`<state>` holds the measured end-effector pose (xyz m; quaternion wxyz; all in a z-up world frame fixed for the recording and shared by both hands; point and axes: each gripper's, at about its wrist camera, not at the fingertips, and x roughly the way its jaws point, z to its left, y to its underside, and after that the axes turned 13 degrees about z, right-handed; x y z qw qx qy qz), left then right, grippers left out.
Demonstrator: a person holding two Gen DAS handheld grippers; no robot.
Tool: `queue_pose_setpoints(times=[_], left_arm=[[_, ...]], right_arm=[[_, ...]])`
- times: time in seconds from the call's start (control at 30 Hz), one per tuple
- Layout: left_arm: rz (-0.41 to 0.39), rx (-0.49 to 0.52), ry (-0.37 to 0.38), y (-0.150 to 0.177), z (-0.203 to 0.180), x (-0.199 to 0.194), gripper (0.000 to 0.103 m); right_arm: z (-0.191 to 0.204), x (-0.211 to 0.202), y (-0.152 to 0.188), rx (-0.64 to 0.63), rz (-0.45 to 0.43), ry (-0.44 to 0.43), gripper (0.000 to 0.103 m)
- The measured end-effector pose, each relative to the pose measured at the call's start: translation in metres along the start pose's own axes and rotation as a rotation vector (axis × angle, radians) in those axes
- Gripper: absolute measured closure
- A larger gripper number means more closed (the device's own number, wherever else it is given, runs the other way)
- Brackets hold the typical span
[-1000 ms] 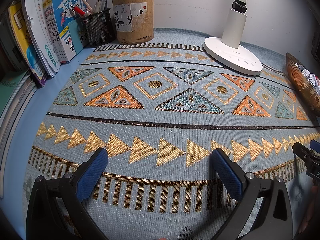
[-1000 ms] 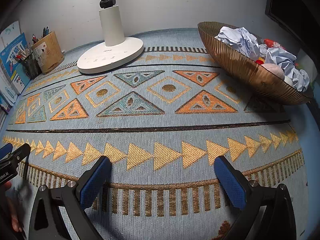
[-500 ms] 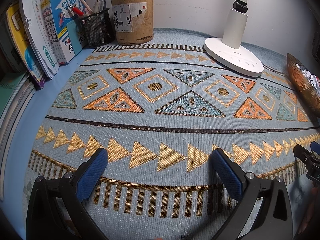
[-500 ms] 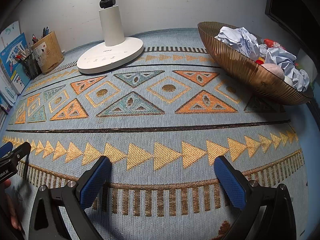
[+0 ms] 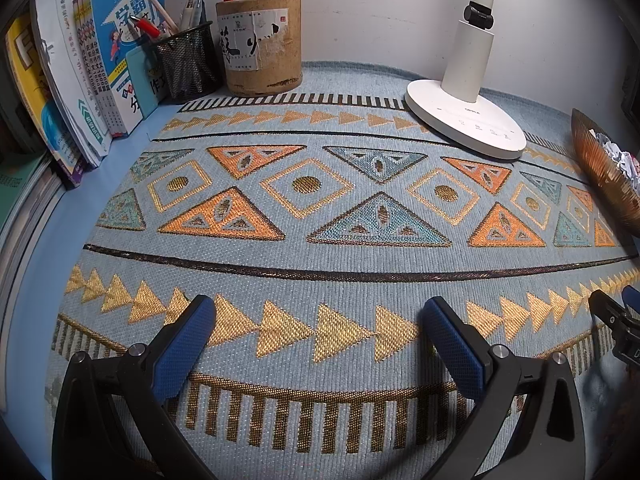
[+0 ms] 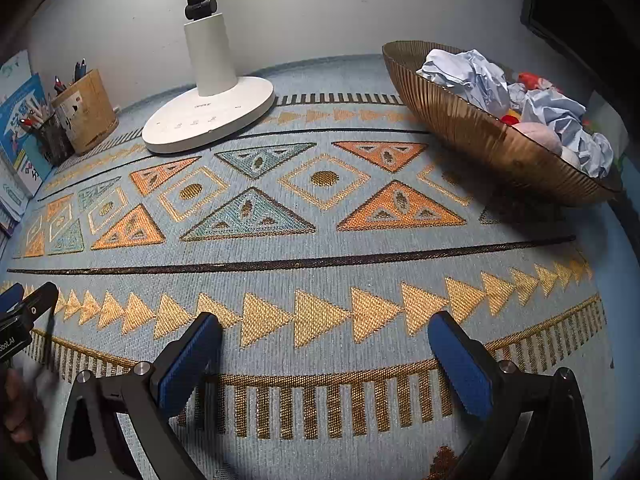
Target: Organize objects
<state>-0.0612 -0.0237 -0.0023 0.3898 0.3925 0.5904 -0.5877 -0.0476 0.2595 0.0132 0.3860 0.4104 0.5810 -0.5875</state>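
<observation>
My left gripper [image 5: 318,312] is open and empty, low over the front of a patterned blue mat [image 5: 320,264]. My right gripper [image 6: 324,328] is open and empty over the same mat [image 6: 320,256], to the right of the left one. A ribbed brown bowl [image 6: 480,136] at the right back holds crumpled paper [image 6: 468,76] and small coloured items; its edge shows in the left wrist view [image 5: 596,160]. A wooden pen holder [image 5: 260,44] and a black mesh pen cup [image 5: 188,60] stand at the back left, both with pens.
A white desk lamp base [image 5: 464,120] stands at the back; it also shows in the right wrist view [image 6: 208,120]. Upright books [image 5: 100,60] line the left side. A wall runs behind. The right gripper's tip [image 5: 612,316] shows at the left view's right edge.
The left wrist view has shifted slightly: the mat pattern and back objects slid a little left. The right gripper has hardly moved. Both stay open.
</observation>
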Motion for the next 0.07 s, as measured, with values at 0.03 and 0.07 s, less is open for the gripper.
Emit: queue_pose_setpoints(times=[0.03,0.07], left_arm=[[0.0,-0.001,0.001,-0.0004,0.0003,0.0,0.0],[0.0,0.001,-0.003,-0.0005,-0.0004,-0.0001,0.0]], right_arm=[[0.0007,-0.0007,0.0036,0.008,-0.026,0.005,0.0],[0.0017,-0.0027,0.0041,0.01,-0.03,0.008,0.0]])
